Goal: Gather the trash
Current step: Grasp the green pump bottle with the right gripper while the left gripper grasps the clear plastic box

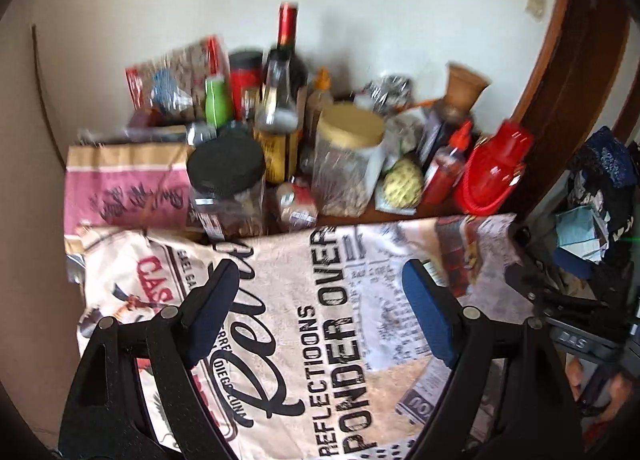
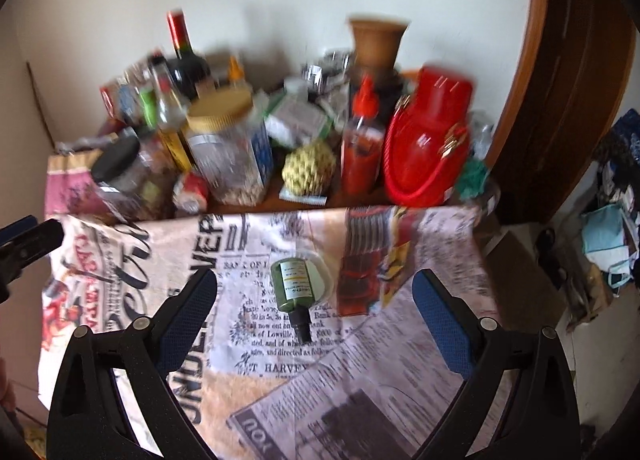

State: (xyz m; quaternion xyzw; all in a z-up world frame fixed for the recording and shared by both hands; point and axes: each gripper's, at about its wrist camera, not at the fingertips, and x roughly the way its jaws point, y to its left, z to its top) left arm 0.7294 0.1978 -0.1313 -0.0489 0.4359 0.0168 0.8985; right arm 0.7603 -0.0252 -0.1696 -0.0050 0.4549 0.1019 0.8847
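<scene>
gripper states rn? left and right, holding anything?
Left gripper: open, holding nothing, above the newspaper-print tablecloth.
Right gripper: open, holding nothing; small green bottle with black cap lies on the cloth between its fingers.

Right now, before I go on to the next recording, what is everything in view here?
cloth: one, beige newsprint pattern, covers the table front
green bottle: one, dark green, black cap, lying on the cloth
plastic lid: one, clear, beside the green bottle
wine bottle: one, dark, red foil, back left
black-lid jar: one, clear, left
tan-lid jar: one, clear, centre
sauce bottle: one, red, right of centre
red bag: one, rope handle, right
paper sack: one, tan and pink, far left
pot: one, terracotta, back
left gripper: jaws open, empty
right gripper: jaws open, around nothing
</scene>
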